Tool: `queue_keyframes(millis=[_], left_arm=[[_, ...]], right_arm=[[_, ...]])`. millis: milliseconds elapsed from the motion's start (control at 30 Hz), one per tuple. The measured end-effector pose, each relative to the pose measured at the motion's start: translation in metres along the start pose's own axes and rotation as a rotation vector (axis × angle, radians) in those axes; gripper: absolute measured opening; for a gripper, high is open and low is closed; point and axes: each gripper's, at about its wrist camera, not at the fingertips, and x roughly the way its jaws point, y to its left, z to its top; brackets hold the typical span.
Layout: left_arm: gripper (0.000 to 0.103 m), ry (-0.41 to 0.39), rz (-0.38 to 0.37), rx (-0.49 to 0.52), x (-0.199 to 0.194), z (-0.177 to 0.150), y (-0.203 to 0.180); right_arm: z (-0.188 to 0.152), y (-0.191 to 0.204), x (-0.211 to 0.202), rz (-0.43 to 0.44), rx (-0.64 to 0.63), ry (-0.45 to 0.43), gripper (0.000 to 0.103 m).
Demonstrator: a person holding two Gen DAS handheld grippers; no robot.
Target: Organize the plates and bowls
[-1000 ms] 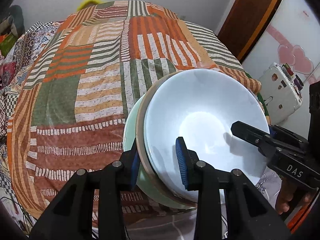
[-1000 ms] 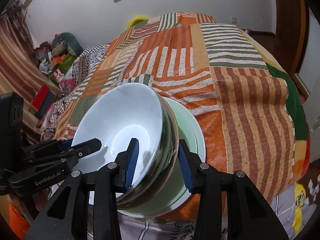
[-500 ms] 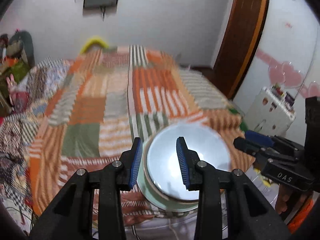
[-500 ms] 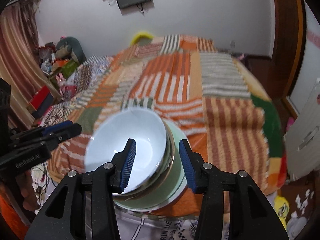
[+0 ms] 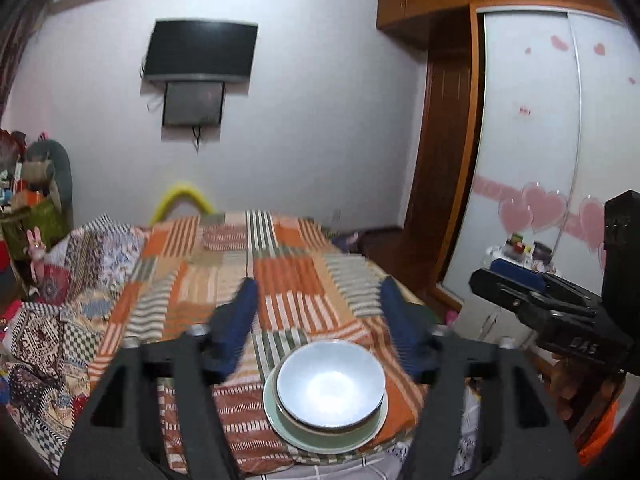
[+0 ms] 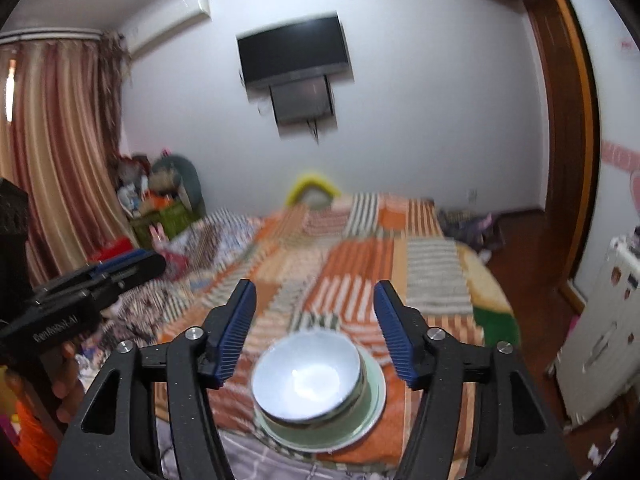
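Note:
A white bowl (image 5: pixel 330 388) sits nested in other bowls on a pale green plate (image 5: pixel 320 438), near the front edge of the bed. The same white bowl (image 6: pixel 306 380) and green plate (image 6: pixel 352 428) show in the right wrist view. My left gripper (image 5: pixel 320 308) hangs above and behind the stack, its jaws opening with nothing between them. My right gripper (image 6: pixel 314 304) is likewise raised over the stack, jaws opening and empty. Each gripper also appears from the side in the other view: the right gripper (image 5: pixel 520 296) and the left gripper (image 6: pixel 112 272).
The stack rests on a bed with an orange, green and white striped patchwork cover (image 5: pixel 280 280). A wall television (image 5: pixel 200 52) hangs beyond. A wardrobe (image 5: pixel 560 140) and small white cabinet (image 6: pixel 600 340) stand right; toys and clutter (image 6: pixel 160 192) lie left by the curtain.
Both grippers let go of the bowl stack's rim, rose up and back from it, and their jaws spread. The stack stays on the bed and now looks small and low in both views.

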Motion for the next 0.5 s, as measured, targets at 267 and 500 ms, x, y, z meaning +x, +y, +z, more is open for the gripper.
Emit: queue_keyframes(millis=[267,500], left_arm=[[0.098,-0.079,0.032,0.031,-0.021,0.001,-0.010],[0.102,-0.090,0.049,0.026,-0.024,-0.002,-0.009]], right_arm=[[0.008,0.015,-0.023,-0.003,-0.042,-0.129,0.085],[0.003,0.018,-0.018,-0.014,-0.042,-0.145,0.100]])
